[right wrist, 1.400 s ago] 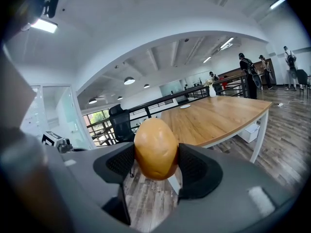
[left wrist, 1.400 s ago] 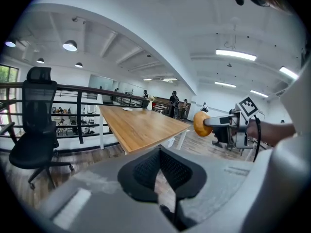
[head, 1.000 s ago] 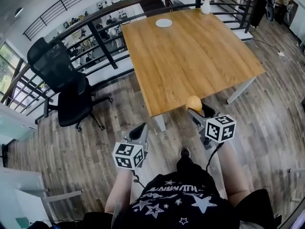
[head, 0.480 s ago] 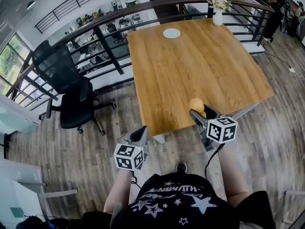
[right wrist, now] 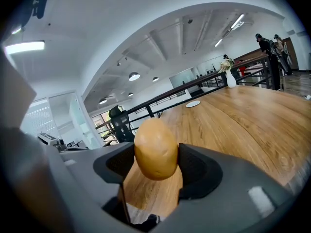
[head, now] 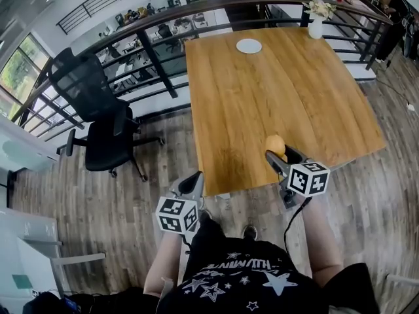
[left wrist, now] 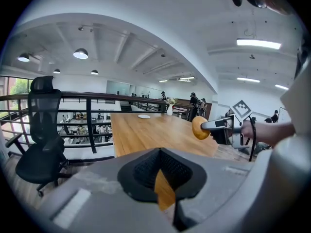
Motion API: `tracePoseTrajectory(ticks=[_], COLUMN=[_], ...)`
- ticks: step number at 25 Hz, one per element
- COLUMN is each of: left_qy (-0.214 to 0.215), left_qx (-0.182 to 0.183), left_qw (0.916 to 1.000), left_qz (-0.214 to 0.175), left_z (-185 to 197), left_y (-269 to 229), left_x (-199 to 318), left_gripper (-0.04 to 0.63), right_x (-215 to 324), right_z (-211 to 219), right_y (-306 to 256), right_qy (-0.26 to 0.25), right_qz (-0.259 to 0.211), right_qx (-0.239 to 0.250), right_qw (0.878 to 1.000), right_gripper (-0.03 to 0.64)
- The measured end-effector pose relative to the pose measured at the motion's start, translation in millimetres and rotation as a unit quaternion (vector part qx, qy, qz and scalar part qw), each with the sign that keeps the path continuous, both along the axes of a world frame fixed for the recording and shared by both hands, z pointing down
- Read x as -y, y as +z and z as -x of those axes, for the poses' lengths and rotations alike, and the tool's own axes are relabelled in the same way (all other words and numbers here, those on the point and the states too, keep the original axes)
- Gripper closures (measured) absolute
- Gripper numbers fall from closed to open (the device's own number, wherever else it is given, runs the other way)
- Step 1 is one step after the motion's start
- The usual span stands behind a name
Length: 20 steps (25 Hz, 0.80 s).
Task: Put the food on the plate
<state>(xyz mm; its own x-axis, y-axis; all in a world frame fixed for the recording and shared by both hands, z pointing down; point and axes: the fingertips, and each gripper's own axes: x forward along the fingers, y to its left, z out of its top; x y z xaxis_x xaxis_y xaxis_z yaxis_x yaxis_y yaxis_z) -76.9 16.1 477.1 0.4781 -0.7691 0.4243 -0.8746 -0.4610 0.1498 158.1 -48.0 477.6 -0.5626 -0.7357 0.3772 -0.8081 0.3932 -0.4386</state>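
Note:
A yellow-brown potato-like food [head: 275, 144] is clamped between the jaws of my right gripper [head: 277, 152], which holds it just above the near edge of the wooden table [head: 281, 90]. The right gripper view shows the food [right wrist: 155, 149] squeezed between both black pads. A small white plate [head: 249, 46] lies at the table's far edge, well away from the food. My left gripper [head: 192, 183] hangs off the table's near left corner over the floor, its tips together and nothing in it. In the left gripper view the food [left wrist: 199, 128] shows to the right.
A black office chair [head: 91, 110] stands left of the table. A white vase with flowers [head: 316, 18] sits at the far right corner of the table. A dark railing [head: 163, 19] runs behind the table. Wooden floor surrounds it.
The table has come closer under me. My right gripper with the food now reaches in over the table's near edge. The left gripper keeps its pose.

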Motion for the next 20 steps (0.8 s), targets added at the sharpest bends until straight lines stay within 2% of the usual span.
tracePoseTrajectory(ticks=[6,13,20], left_qy=[0.026,0.083,0.125], left_qx=[-0.011,-0.019,-0.028], left_qw=[0.9996,0.9963,0.9915], left_qz=[0.006,-0.015,-0.027], left_z=[15,35,68], left_y=[-4,-21,-34], left_x=[53,116,171], left_gripper=[0.594,0.594,0.594], right_x=[38,76,103], right_z=[7,16,43], right_y=[-16,-35,-47], right_qy=[0.034,0.097,0.141], right_qz=[-0.004,-0.015,-0.018], right_qx=[-0.009,-0.019,-0.033], right_qw=[0.999,0.995,0.989], right_gripper=[0.330,0.330,0.330])
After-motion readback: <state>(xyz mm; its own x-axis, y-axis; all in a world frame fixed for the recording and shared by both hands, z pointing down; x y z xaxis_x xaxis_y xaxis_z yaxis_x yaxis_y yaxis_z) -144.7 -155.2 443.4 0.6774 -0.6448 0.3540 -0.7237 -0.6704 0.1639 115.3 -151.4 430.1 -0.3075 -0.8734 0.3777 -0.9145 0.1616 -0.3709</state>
